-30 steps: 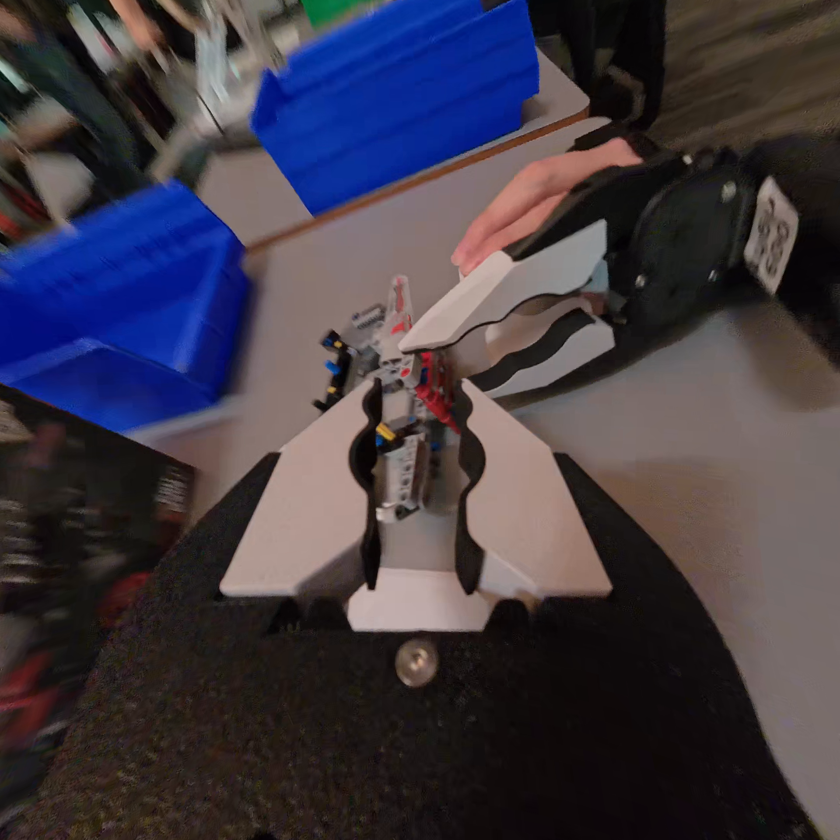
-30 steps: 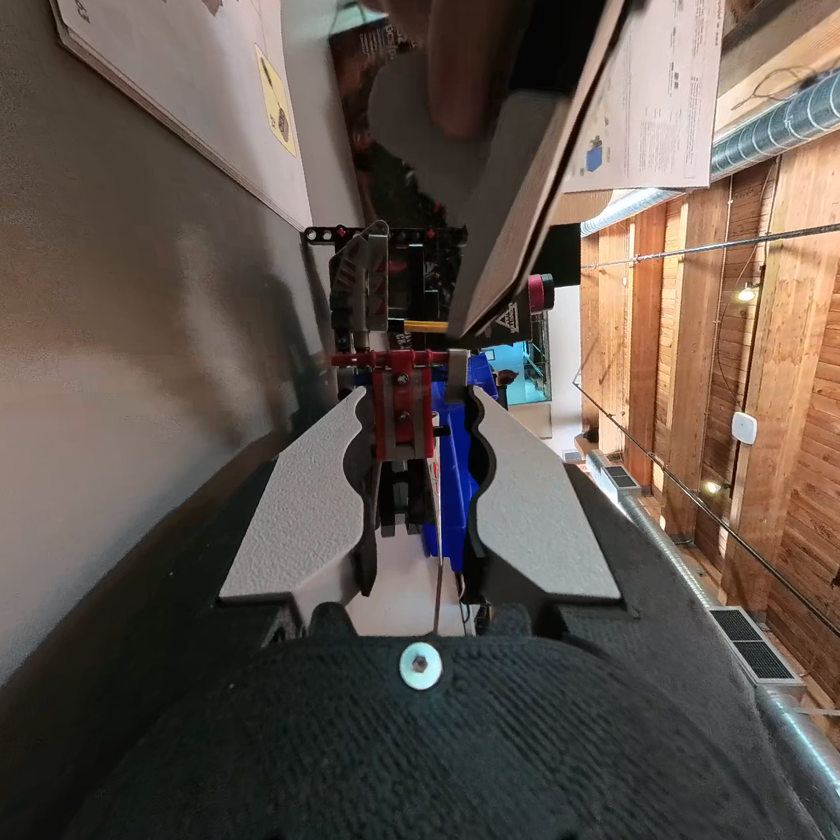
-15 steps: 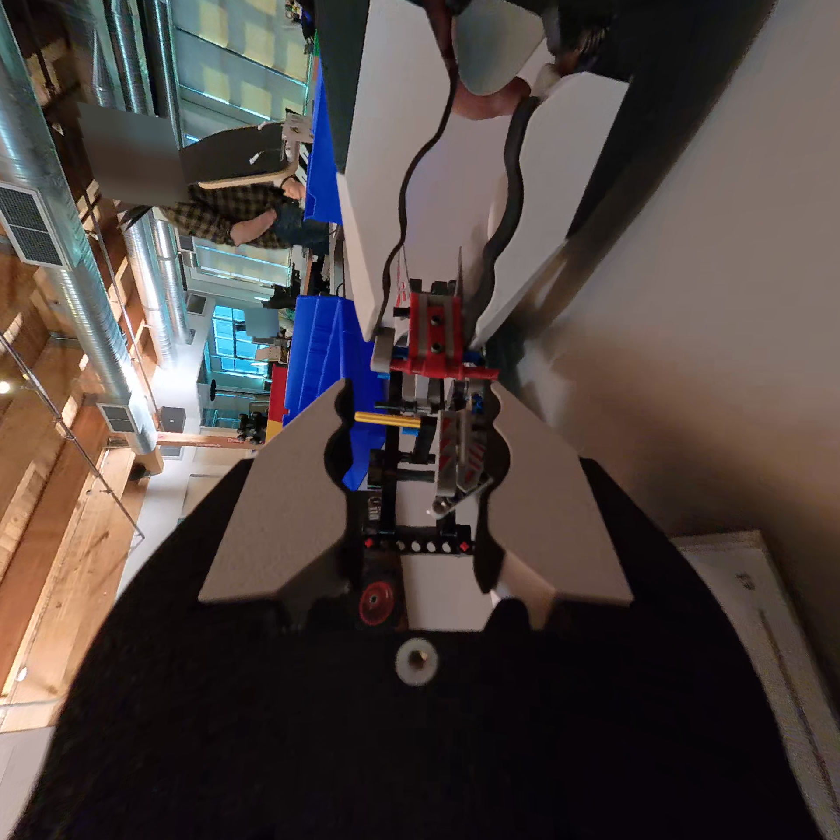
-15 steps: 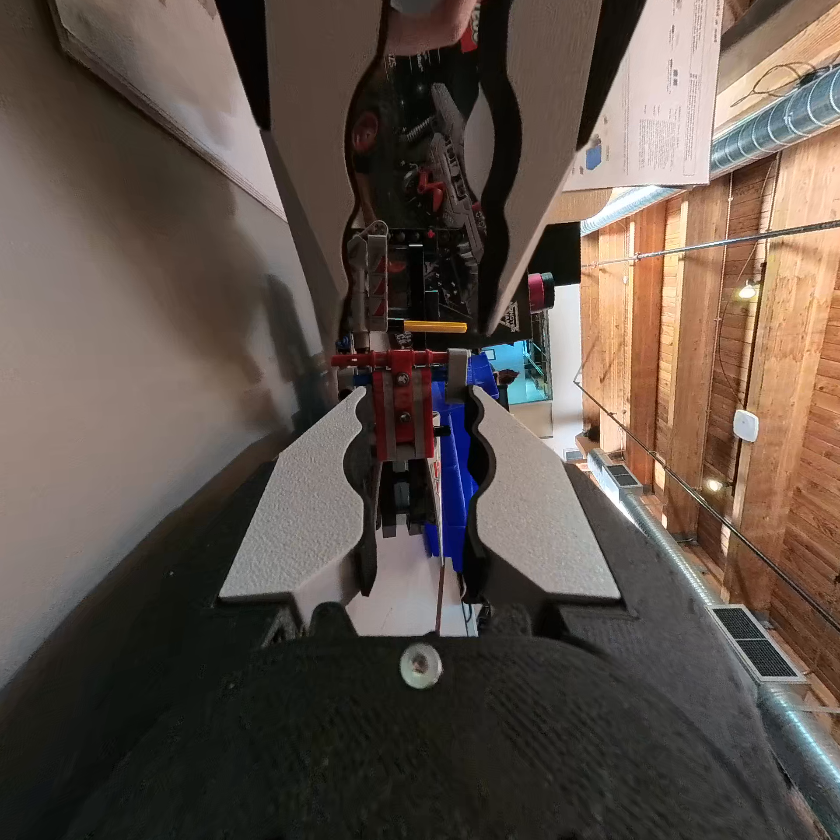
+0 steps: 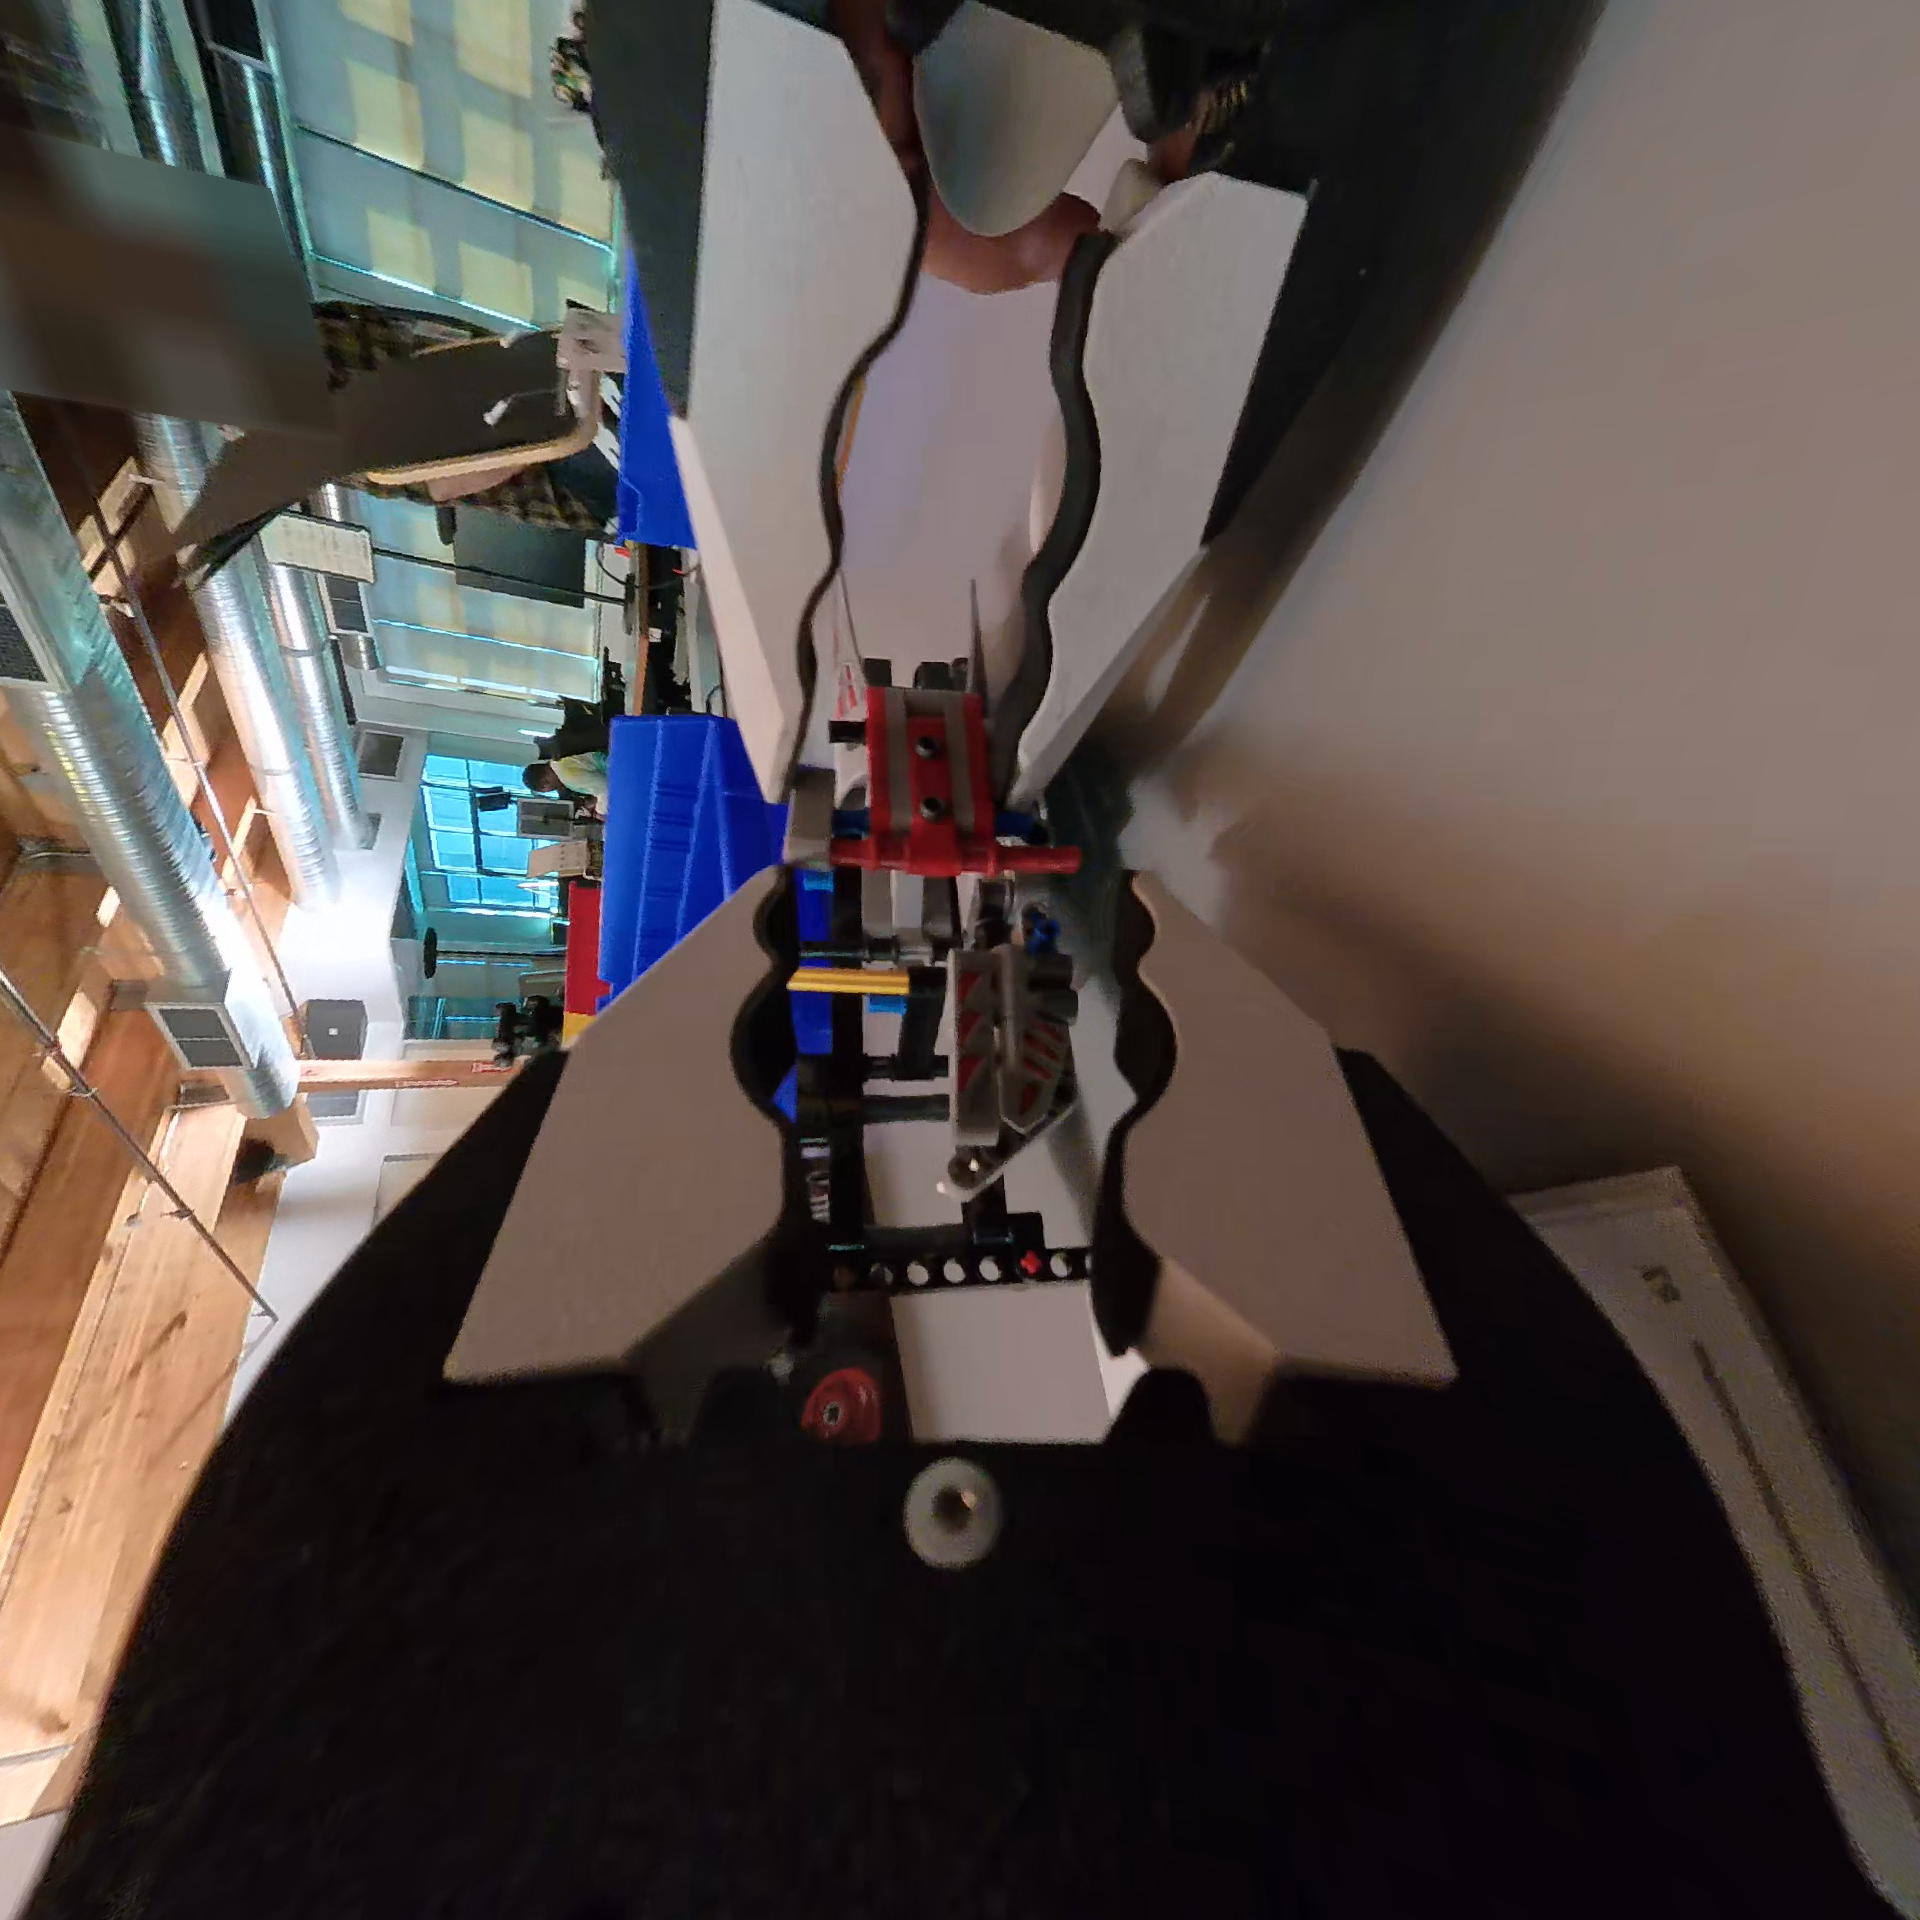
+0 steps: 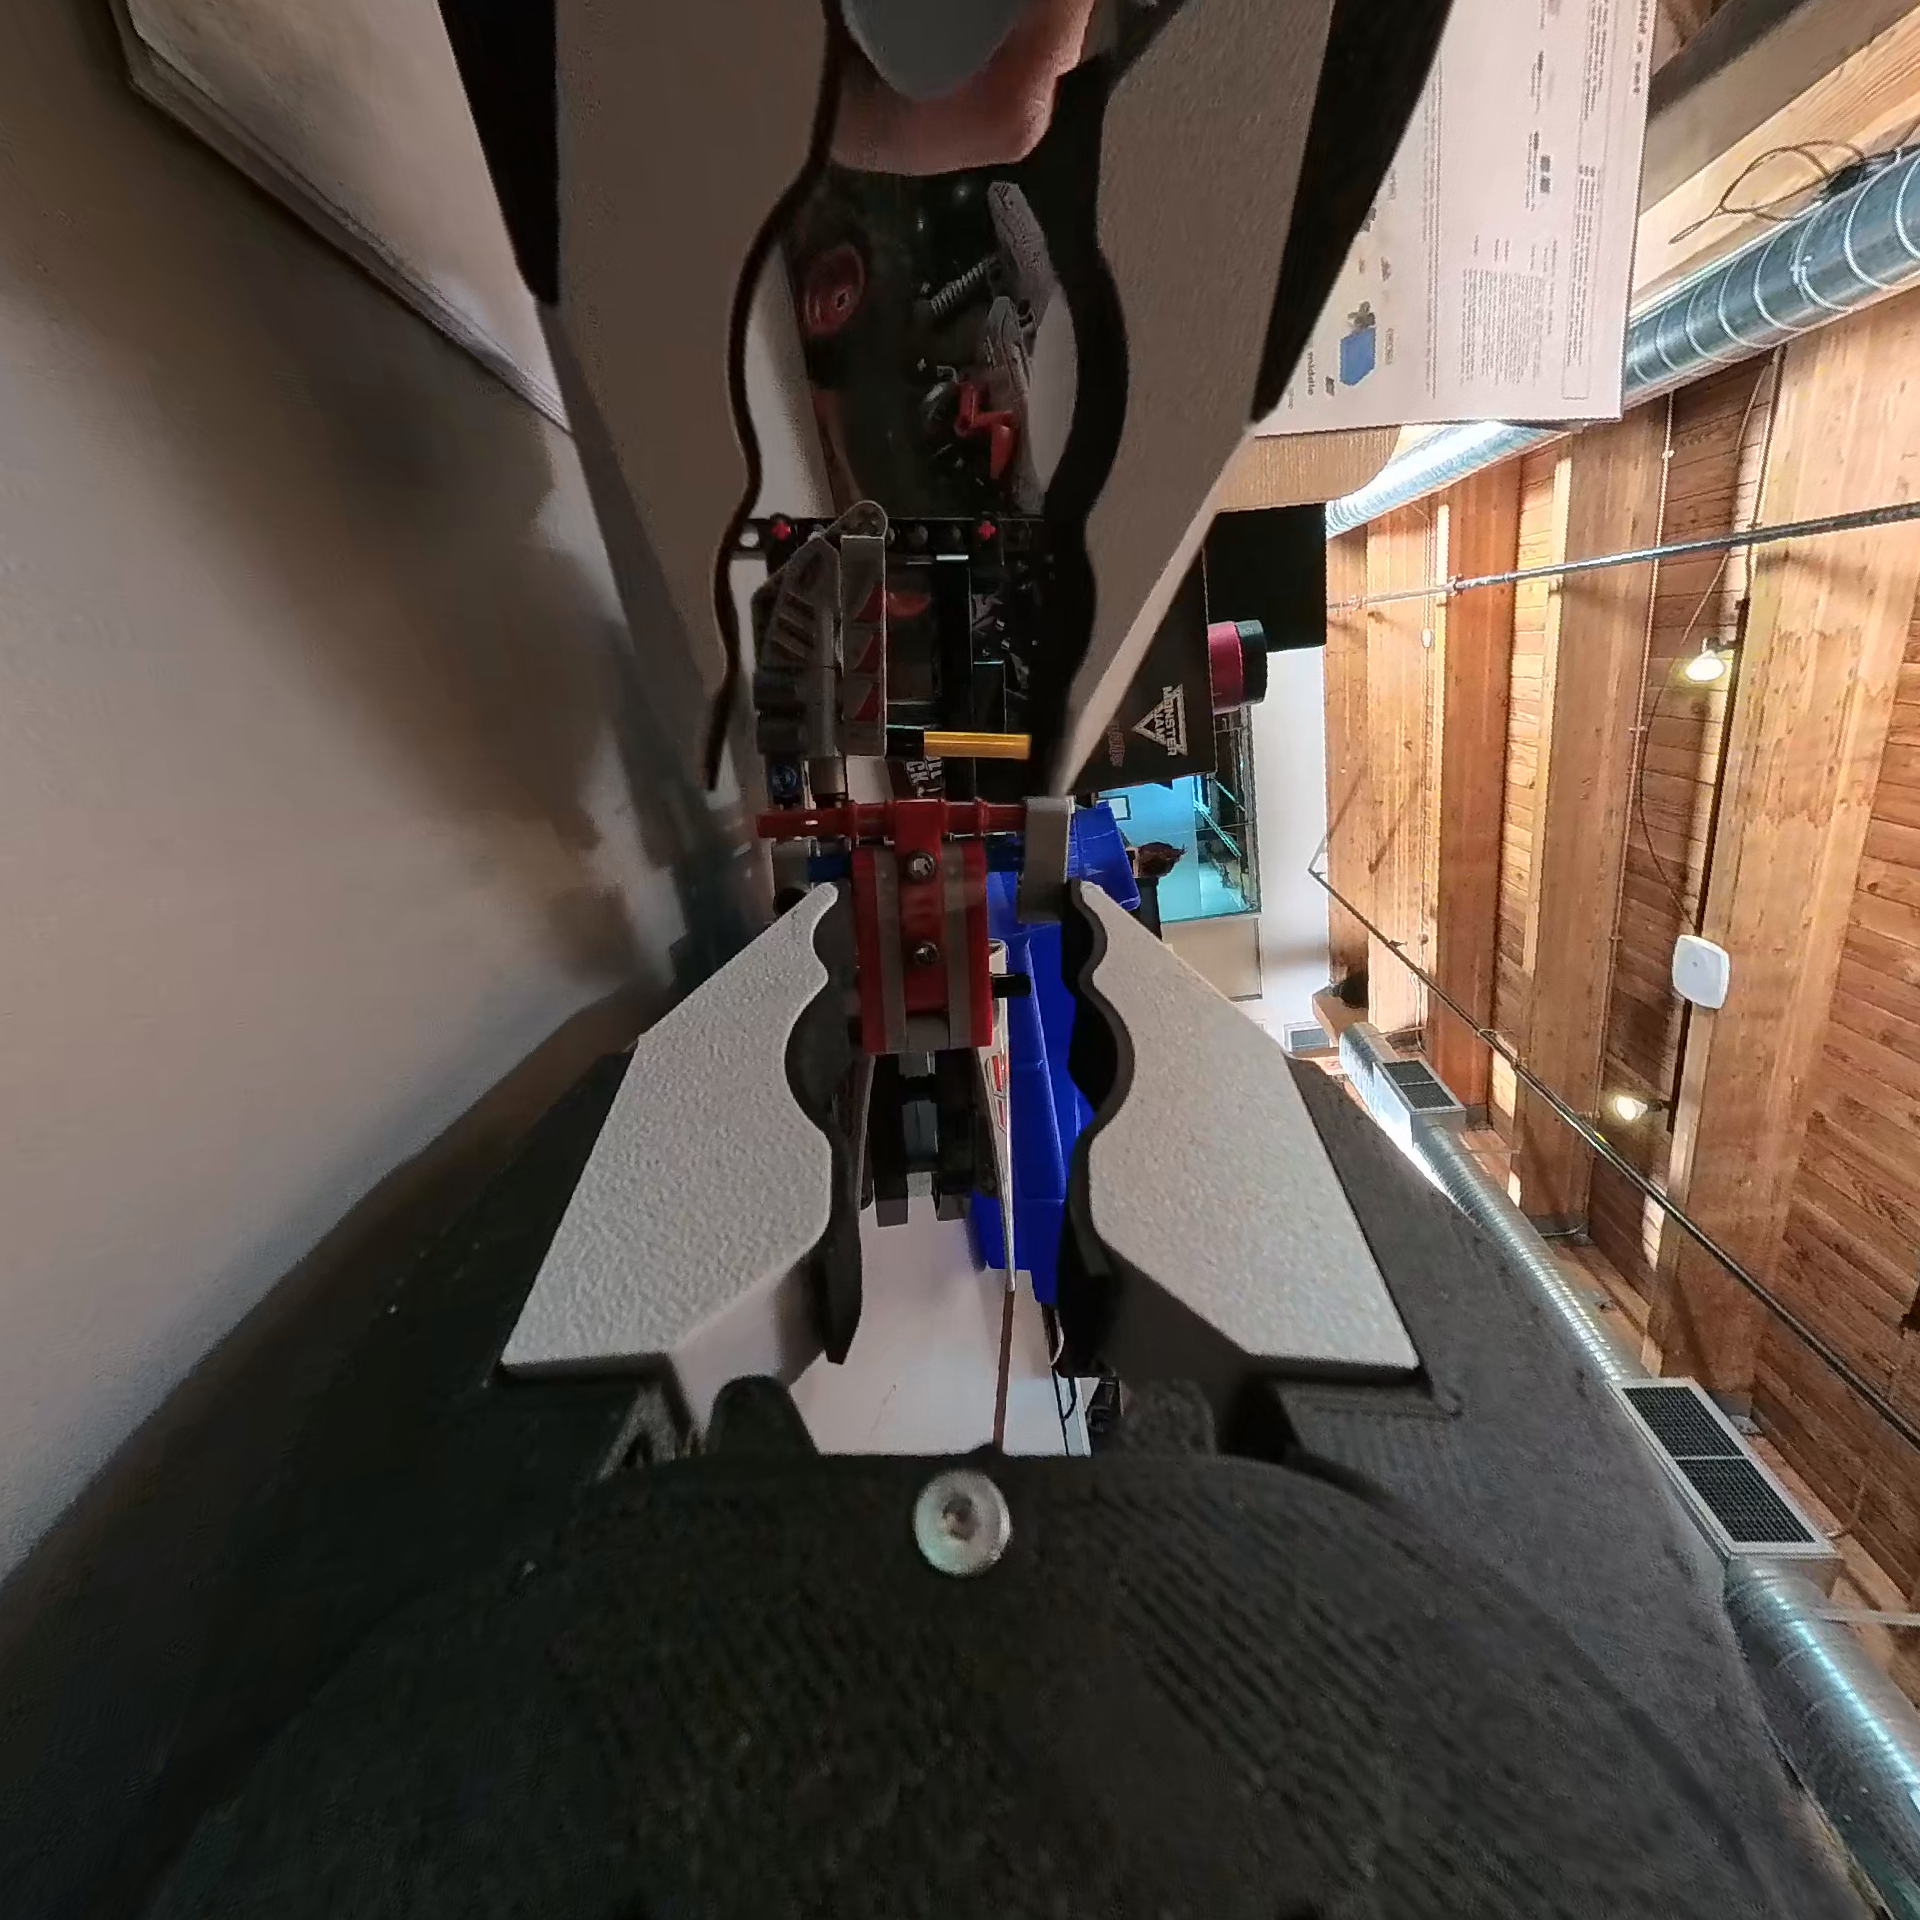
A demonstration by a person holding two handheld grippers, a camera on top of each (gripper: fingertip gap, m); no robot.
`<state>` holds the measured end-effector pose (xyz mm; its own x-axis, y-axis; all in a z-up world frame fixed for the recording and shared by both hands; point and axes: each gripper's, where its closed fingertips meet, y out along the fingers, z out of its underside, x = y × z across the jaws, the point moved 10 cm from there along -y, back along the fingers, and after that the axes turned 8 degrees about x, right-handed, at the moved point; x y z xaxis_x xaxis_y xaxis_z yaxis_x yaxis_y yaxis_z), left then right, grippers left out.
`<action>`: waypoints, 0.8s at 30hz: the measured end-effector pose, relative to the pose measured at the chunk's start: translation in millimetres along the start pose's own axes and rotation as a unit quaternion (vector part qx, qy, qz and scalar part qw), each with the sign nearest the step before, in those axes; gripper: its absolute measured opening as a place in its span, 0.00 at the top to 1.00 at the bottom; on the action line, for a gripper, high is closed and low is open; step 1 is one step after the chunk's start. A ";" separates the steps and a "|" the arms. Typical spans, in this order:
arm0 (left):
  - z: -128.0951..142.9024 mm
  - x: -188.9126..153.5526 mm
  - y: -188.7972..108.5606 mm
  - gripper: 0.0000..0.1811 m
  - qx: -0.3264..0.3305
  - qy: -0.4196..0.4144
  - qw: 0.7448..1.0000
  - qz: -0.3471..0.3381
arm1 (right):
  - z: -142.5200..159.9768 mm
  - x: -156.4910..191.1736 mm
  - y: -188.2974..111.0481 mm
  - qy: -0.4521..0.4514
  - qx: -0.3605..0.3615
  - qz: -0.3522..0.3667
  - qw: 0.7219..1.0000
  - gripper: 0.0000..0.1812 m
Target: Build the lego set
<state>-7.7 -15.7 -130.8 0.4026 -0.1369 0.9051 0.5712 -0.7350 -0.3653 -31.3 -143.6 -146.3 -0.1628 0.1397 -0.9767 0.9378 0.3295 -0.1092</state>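
Note:
A partly built lego model (image 5: 925, 997) hangs between my two grippers, which face each other tip to tip, both rolled on their sides beside the grey table (image 5: 1610, 727). My left gripper (image 5: 956, 894) is shut on the model's black frame end, with the holed black beam (image 5: 966, 1268) spanning its pads. A grey panel with red stripes (image 5: 1008, 1049) and a yellow axle (image 5: 847, 982) lie between its fingers. My right gripper (image 6: 951, 914) is shut on the end with the red block (image 6: 920, 935). The right gripper also shows in the left wrist view (image 5: 914, 769).
Blue bins (image 5: 665, 862) stand behind the model. An instruction booklet (image 5: 1787, 1507) lies on the table; it also shows in the right wrist view (image 6: 343, 208). The black lego box (image 6: 935, 364) and a printed sheet (image 6: 1507, 208) are behind the left gripper.
My left gripper has rolled onto its side and moved in around the model's black frame end, now facing the right gripper. The right gripper kept its hold and barely moved.

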 end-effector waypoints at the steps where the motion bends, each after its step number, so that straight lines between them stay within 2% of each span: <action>1: -1.0 1.3 -0.5 0.66 -0.005 -0.006 1.000 -0.004 | -0.5 0.0 0.8 -0.001 0.001 0.000 1.000 0.79; 4: -2.2 0.1 4.2 0.65 0.005 -0.008 1.000 -0.002 | -2.2 -0.1 4.1 0.001 0.001 0.001 1.000 0.79; 11: -1.7 -3.5 10.5 0.70 0.021 -0.009 0.998 -0.062 | -6.2 -0.1 11.1 0.017 0.001 -0.004 1.000 0.79; 19: 0.2 -7.8 17.2 0.69 0.043 0.004 0.994 -0.100 | -10.1 0.1 16.3 0.013 0.005 -0.003 1.000 0.79; 24: 3.1 -7.4 18.3 0.70 0.042 0.013 0.994 -0.102 | -10.6 0.2 18.2 0.006 0.005 -0.001 1.000 0.79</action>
<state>2.0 -26.1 -144.9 0.2553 -0.0088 0.9668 0.6972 -0.6911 -0.1904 -17.5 -127.6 -146.5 -0.1688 0.1507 -0.9741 0.9404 0.3206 -0.1133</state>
